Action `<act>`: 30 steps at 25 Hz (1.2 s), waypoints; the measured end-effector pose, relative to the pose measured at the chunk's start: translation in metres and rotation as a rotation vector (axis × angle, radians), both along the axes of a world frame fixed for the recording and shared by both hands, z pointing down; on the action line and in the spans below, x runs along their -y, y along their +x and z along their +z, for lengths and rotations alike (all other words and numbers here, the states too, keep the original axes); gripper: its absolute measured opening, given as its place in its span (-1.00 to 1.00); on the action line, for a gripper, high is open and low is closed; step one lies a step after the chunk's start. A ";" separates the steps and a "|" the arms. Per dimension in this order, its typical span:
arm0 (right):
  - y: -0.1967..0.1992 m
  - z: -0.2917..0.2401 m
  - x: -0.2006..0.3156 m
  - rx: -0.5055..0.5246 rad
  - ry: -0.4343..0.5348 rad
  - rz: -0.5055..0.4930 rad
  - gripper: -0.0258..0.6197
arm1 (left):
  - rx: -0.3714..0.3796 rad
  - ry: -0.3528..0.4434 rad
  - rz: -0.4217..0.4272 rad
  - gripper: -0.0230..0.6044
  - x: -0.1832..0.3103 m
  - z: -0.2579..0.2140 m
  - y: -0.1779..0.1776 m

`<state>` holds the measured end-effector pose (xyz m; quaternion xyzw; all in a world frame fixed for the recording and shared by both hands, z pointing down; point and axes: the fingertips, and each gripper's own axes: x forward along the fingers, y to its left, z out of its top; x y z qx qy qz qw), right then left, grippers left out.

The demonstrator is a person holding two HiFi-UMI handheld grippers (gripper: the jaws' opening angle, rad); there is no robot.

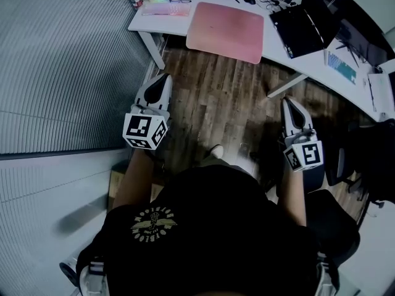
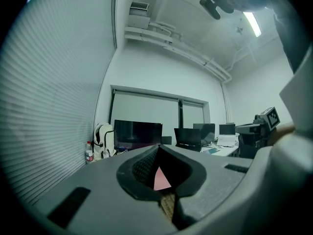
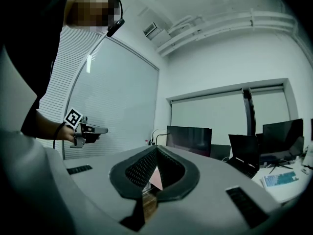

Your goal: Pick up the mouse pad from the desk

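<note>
both shut tight and empty: left gripper (image 1: 165, 79), right gripper (image 1: 289, 102). pink mouse pad (image 1: 225, 31) lying flat at 12 o'clock, at the near edge of the desk (image 1: 311, 65). probably light, thin, floppy, clingy underneath; best pinched at its 6 o'clock edge and peeled up.
</note>
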<state>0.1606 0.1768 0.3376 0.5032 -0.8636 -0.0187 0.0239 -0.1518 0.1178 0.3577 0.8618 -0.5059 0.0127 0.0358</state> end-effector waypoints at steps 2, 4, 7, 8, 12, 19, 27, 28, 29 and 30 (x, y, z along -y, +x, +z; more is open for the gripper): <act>0.007 -0.001 0.011 0.012 0.007 -0.009 -0.92 | 0.005 0.003 -0.008 -0.90 0.007 -0.002 0.006; 0.016 0.002 0.020 0.015 0.007 -0.015 -0.92 | 0.011 0.007 -0.017 -0.90 0.013 -0.003 0.013; 0.028 0.004 0.034 0.014 0.010 -0.034 -0.92 | 0.017 0.010 -0.035 -0.90 0.021 -0.005 0.020; 0.032 0.004 0.038 0.020 0.013 -0.041 -0.92 | 0.010 0.009 -0.042 -0.90 0.024 -0.007 0.023; 0.054 0.000 0.055 0.049 0.023 -0.060 -0.92 | -0.021 0.022 -0.070 -0.90 0.036 -0.021 0.033; 0.065 0.014 0.067 0.079 0.010 -0.088 -0.92 | 0.008 0.004 -0.115 -0.90 0.042 -0.021 0.032; 0.079 0.026 0.074 0.130 -0.020 -0.062 -0.92 | 0.015 -0.016 -0.093 -0.90 0.053 -0.011 0.037; 0.082 0.027 0.077 0.132 -0.021 -0.054 -0.92 | 0.013 -0.020 -0.090 -0.90 0.057 -0.009 0.038; 0.084 0.028 0.079 0.136 -0.022 -0.047 -0.92 | 0.010 -0.022 -0.086 -0.90 0.061 -0.007 0.040; 0.085 0.029 0.082 0.139 -0.022 -0.041 -0.92 | 0.009 -0.023 -0.079 -0.90 0.065 -0.005 0.041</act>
